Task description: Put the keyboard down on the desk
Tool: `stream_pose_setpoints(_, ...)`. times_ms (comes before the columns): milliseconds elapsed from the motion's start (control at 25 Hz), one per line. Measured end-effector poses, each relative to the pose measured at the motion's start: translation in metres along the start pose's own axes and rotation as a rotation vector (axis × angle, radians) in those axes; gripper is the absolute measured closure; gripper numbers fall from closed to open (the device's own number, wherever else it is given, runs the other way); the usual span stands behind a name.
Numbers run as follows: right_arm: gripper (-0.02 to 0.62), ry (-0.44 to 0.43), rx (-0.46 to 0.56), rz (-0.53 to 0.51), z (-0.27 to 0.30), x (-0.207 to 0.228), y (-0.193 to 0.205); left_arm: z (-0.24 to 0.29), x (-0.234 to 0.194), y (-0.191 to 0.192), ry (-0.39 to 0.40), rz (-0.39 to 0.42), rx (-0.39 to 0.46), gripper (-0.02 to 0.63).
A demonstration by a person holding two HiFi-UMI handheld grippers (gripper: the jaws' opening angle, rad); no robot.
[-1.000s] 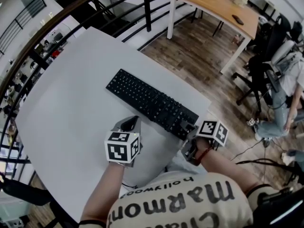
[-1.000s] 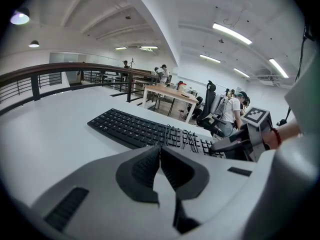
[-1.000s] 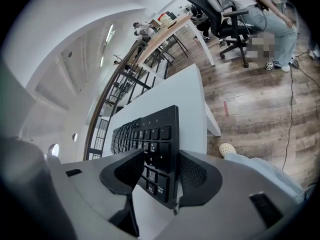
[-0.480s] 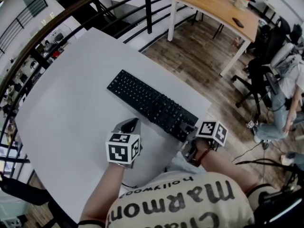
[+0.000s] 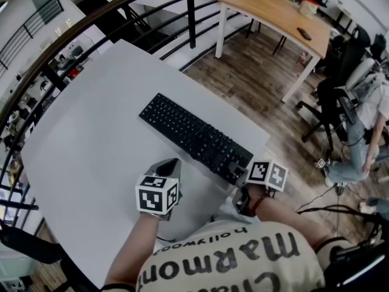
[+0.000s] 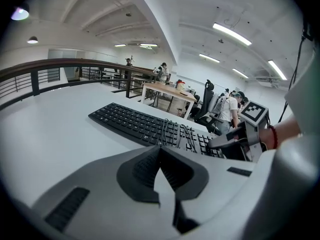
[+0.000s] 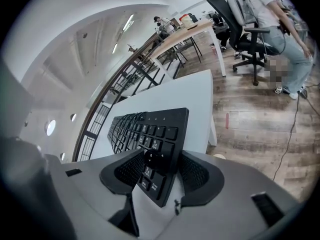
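The left tongs [image 5: 169, 163] are pressed together on nothing, low over the near part of the white rounded counter [image 5: 85, 126]. Just beside them to the right, the flat black plastic keyboard [image 5: 182, 129] lies slantwise across the counter, its far end up-left and its near end at the counter's right edge. The right tongs [image 5: 238, 166] pinch that near end between their pads. Whether the held end rests flat on the counter cannot be told. Farther right is brown wood-plank floor [image 5: 267, 78].
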State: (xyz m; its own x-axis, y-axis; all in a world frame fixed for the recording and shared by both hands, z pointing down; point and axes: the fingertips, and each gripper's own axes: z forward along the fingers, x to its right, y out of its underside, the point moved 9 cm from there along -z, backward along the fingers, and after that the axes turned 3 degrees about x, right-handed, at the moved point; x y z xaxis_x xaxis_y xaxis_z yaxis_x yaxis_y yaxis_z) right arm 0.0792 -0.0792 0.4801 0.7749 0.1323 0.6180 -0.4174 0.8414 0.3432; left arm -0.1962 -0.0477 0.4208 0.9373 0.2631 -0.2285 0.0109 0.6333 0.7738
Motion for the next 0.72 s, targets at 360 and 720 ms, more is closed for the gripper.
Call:
stream_pose_setpoints(360, 0.353, 0.046, 0.059, -0.119, -0.001, -0.003, 0.004, -0.01, -0.002, 0.01, -0.031, -0.035, 0.015, 0.603)
stream_pose_setpoints(720, 0.327, 0.072, 0.081, -0.257, 0.001, -0.006, 0.002, -0.029, -0.001, 0.019, -0.071, -0.051, 0.027, 0.603)
